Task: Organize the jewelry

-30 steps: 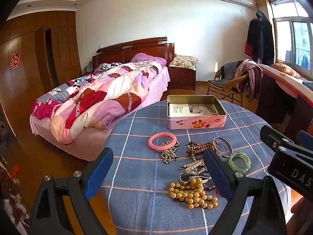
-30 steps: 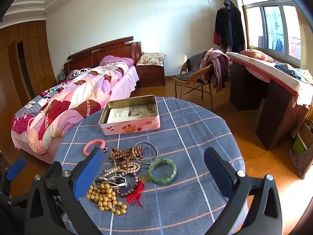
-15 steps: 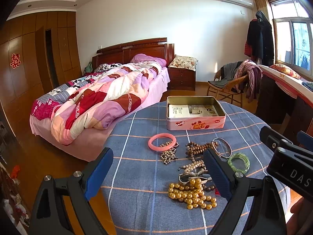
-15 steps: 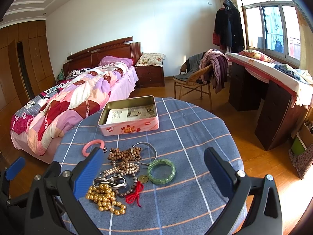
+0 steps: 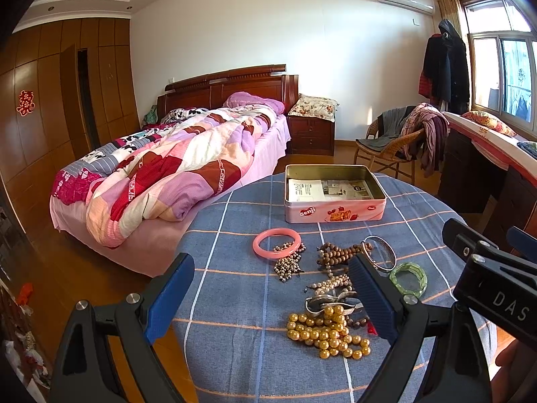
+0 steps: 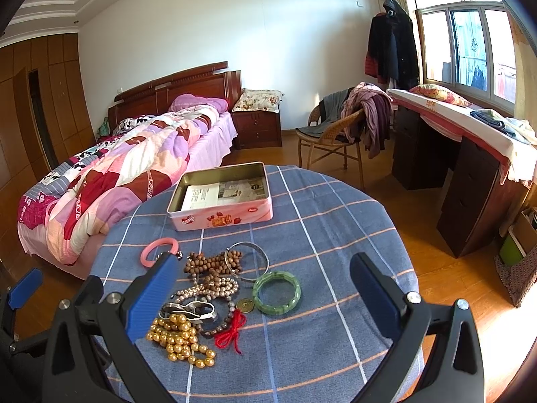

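An open pink tin box (image 5: 334,198) (image 6: 221,198) lined with paper sits at the far side of a round table under a blue checked cloth (image 5: 241,295) (image 6: 335,241). Nearer lies a heap of jewelry: a pink bangle (image 5: 277,239) (image 6: 157,252), a green bangle (image 5: 407,278) (image 6: 277,292), a silver bangle (image 6: 248,260), brown wooden beads (image 6: 209,262), gold beads (image 5: 327,334) (image 6: 179,339), pearl strands and a red cord (image 6: 231,330). My left gripper (image 5: 272,302) and right gripper (image 6: 261,299) hover open above the near side, holding nothing.
A bed (image 5: 174,168) with a patchwork quilt stands close to the table's left side. A wicker chair (image 6: 332,137) draped with clothes and a dark desk (image 6: 470,174) under the window are on the right. Wooden floor surrounds the table.
Both views have shifted slightly; the jewelry and box sit a little farther up in frame. Nothing on the table has moved and both grippers stay open.
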`<state>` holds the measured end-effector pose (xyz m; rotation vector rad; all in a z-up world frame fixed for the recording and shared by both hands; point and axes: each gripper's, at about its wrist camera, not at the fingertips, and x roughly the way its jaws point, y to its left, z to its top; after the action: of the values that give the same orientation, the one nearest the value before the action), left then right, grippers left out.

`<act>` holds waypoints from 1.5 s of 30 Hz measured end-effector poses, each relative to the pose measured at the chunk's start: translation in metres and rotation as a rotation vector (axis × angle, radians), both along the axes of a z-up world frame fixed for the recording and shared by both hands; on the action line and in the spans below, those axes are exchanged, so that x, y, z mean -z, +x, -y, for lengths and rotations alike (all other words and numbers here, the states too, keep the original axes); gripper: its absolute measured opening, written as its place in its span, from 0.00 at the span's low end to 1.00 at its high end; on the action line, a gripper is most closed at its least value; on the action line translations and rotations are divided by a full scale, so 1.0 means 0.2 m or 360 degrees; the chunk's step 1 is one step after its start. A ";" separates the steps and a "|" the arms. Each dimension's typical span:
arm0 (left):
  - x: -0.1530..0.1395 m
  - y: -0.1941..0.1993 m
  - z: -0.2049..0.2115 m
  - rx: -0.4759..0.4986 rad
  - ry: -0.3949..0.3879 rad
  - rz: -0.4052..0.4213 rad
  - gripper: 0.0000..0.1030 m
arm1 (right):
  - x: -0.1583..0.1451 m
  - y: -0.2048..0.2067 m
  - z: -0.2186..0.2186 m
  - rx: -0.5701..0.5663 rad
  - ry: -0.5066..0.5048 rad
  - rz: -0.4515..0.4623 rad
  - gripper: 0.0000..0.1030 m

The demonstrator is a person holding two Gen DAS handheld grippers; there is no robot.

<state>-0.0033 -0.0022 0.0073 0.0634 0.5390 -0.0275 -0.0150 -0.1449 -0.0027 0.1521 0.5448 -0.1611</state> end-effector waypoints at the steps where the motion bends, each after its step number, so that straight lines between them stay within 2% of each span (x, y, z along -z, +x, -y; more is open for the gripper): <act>1: 0.00 0.00 0.00 0.0001 0.0001 0.0000 0.90 | 0.00 0.00 0.00 0.0001 0.0002 0.0001 1.00; 27: 0.01 0.01 0.00 0.0001 0.0003 -0.0008 0.90 | 0.04 -0.01 0.01 0.0003 -0.0004 -0.0023 1.00; 45: 0.19 0.18 0.01 0.0030 0.0008 -0.0143 0.90 | 0.15 0.13 0.06 0.0019 -0.0002 -0.0154 1.00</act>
<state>0.0334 -0.0048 -0.0301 0.0726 0.6283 -0.0473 0.0109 -0.1570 -0.0325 0.1469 0.6403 -0.1813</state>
